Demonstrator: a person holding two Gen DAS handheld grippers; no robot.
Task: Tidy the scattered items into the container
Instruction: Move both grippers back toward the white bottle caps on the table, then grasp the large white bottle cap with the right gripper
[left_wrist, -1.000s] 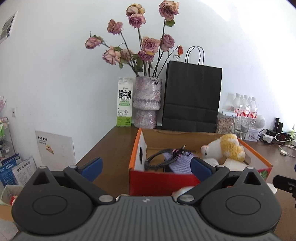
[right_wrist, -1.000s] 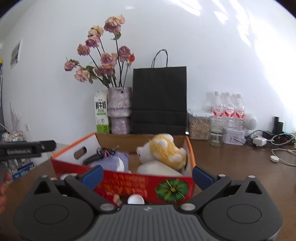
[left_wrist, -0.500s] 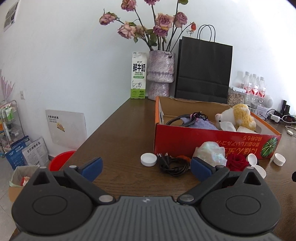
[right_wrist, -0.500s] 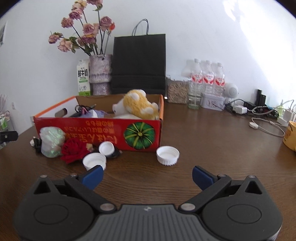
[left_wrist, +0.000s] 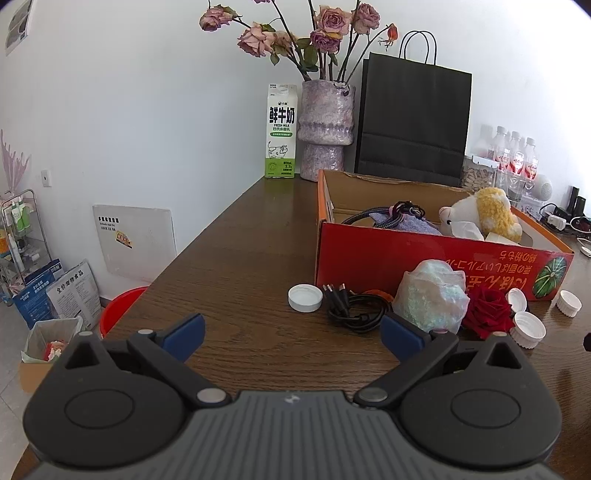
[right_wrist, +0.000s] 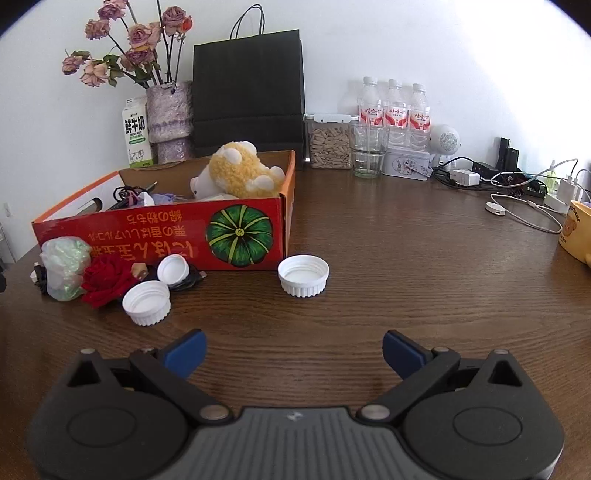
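A red cardboard box (left_wrist: 424, 254) (right_wrist: 177, 236) holds a yellow plush toy (right_wrist: 240, 173), a cable and a purple pouch (left_wrist: 402, 223). In front of it lie several white caps (left_wrist: 305, 297) (right_wrist: 303, 275) (right_wrist: 147, 302), a black cable (left_wrist: 354, 306), a crumpled plastic bundle (left_wrist: 430, 297) (right_wrist: 64, 267) and a red rose (left_wrist: 487, 312) (right_wrist: 107, 278). My left gripper (left_wrist: 291, 336) is open and empty, just short of the cable. My right gripper (right_wrist: 293, 352) is open and empty, near the lone cap.
A milk carton (left_wrist: 280, 131), a vase of dried roses (left_wrist: 325, 129) and a black paper bag (left_wrist: 413, 118) stand behind the box. Water bottles (right_wrist: 393, 107), a jar, glasses, chargers and cables (right_wrist: 524, 210) line the back right. A yellow mug (right_wrist: 576, 232) is at far right.
Both grippers have pulled back and up from the box, so the scattered items in front of it came into view. Both jaws stay open and empty.
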